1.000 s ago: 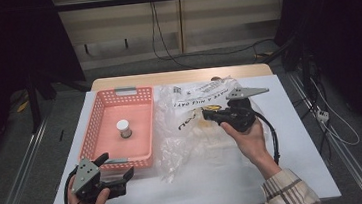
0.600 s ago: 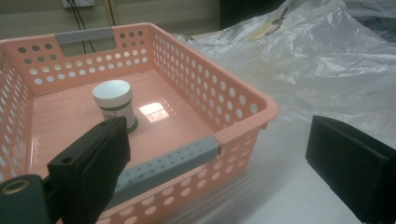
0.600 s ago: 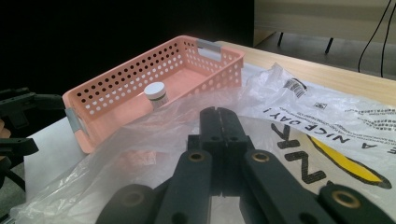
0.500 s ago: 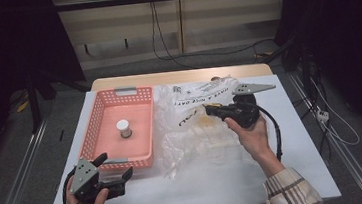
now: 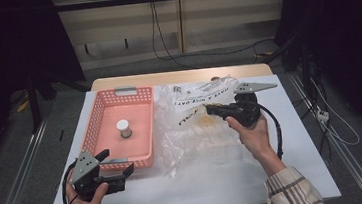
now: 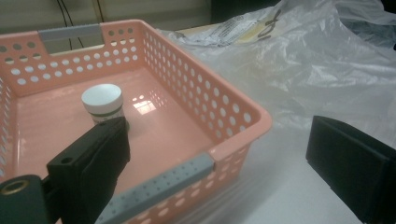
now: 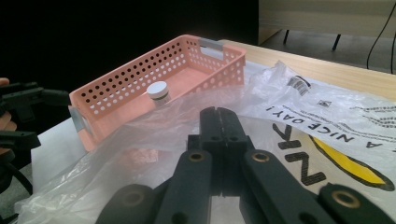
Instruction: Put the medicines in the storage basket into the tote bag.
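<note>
A crumpled clear plastic bag with black and yellow print lies on the white table right of a pink perforated basket. A small white-capped bottle stands upright in the basket. My right gripper lies over the bag's upper part, jaws shut on a fold of its film. In the right gripper view the gripper points toward the basket and bottle, with the bag under it. My left gripper is open at the basket's near right corner. In the left gripper view it frames that corner, with the bottle behind.
The white table ends in a front edge close to both hands. A wooden strip runs along the table's far side. The right gripper's cable loops beside the hand. Dark floor and rails surround the table.
My right gripper has edged slightly toward the basket, and the bag's folds near it have shifted and flattened. The left gripper has stayed where it was.
</note>
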{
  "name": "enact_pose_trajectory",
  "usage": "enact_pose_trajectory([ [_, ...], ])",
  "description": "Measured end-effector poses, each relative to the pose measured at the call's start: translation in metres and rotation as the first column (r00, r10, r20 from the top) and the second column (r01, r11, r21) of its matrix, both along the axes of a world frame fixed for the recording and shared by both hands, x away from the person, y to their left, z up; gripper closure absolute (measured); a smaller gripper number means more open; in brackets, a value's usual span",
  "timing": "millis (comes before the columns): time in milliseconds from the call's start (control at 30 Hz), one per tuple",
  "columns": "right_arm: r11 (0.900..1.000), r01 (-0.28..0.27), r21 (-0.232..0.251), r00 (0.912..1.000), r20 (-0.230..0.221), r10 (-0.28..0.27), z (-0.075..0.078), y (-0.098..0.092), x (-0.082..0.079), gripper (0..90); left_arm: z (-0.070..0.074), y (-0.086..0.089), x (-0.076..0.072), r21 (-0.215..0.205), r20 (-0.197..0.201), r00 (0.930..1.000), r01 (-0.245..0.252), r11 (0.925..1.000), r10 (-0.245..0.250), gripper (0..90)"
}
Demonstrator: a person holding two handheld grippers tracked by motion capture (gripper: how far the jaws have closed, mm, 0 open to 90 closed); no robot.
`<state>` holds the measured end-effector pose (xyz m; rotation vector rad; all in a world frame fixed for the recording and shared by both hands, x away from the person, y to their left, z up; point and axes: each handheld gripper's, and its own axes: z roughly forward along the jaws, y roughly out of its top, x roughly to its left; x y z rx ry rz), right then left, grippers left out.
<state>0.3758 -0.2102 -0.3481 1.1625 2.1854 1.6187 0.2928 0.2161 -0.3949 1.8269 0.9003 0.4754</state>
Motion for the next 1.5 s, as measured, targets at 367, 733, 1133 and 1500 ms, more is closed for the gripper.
enact_pose_trajectory([
  [367,1.0,-0.008,0.004,1.0,0.005,0.008,0.002,0.002,-0.001,90.0,0.018,-0.006,0.038,0.061,-0.041,0.9988,0.029,0.9977,-0.026,5.7],
  [733,1.0,-0.008,0.003,1.0,0.003,0.008,0.002,0.002,-0.002,90.0,0.022,-0.012,0.092,0.138,-0.102,0.9948,0.015,0.9904,-0.001,10.6],
  [1133,1.0,-0.012,0.003,0.9999,0.003,0.012,0.001,0.003,-0.001,90.0,0.013,-0.016,0.136,0.193,-0.21,0.9777,0.028,0.9809,0.013,11.0],
  [1500,1.0,-0.022,-0.004,0.9997,-0.005,0.022,-0.001,0.005,0.0,90.0,-0.002,-0.021,0.174,0.269,-0.256,0.9644,0.005,0.9631,0.067,22.7],
])
